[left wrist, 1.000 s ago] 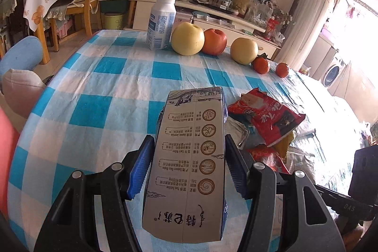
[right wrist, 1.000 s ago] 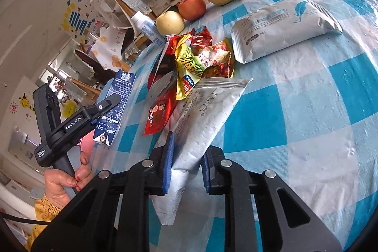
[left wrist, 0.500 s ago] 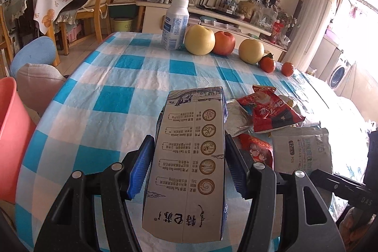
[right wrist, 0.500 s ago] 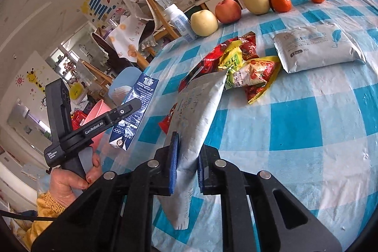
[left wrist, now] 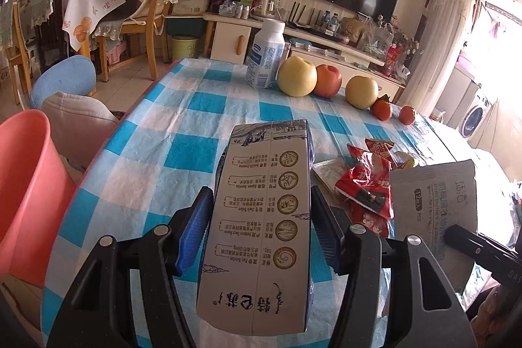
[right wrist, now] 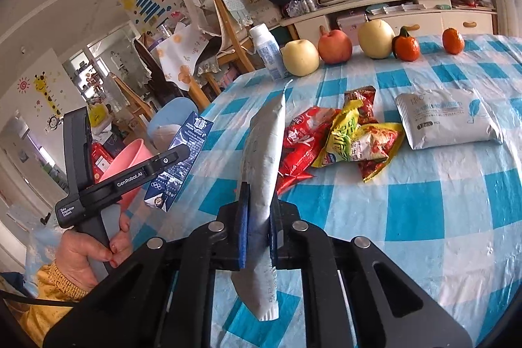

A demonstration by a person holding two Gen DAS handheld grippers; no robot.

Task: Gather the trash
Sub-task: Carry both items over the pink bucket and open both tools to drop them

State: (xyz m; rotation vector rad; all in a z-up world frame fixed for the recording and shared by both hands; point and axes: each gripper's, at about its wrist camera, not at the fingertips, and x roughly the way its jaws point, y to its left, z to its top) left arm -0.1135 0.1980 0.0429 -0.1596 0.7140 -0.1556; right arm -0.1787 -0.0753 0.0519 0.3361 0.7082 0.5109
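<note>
Both tongs are loaded here: the left tongs (left wrist: 261,237) are clamped across the sides of a blue-and-white milk carton (left wrist: 264,217), which is lifted clear of the checked counter (left wrist: 182,132), and the right tongs (right wrist: 257,224) have just been squeezing in and now pinch flat on a limp white pouch (right wrist: 264,152) that stands up out of them, its loose end drooping below the pads (right wrist: 243,230). So two pieces of trash are in hand but neither is binned yet, as far as I can judge. The likely drop point is the pink bucket (left wrist: 23,191), sitting low and off the counter's edge to the left of the left tongs, beyond the carton from the right tongs' side; nothing can be seen inside it from here. Plenty is left: ahead and to the right of the right tongs lies a heap of red and yellow snack wrappers (right wrist: 342,139), touching one another, and just beyond them to the right a second white pouch (right wrist: 447,123) lies flat. Further ahead a white bottle (right wrist: 269,54) stands by a row of apples and oranges (right wrist: 336,46), which look like food to leave alone; whether the bottle counts as trash I cannot tell. I'd call it an early-to-middle stage, with two items awaiting the bucket and a pile still to clear
</note>
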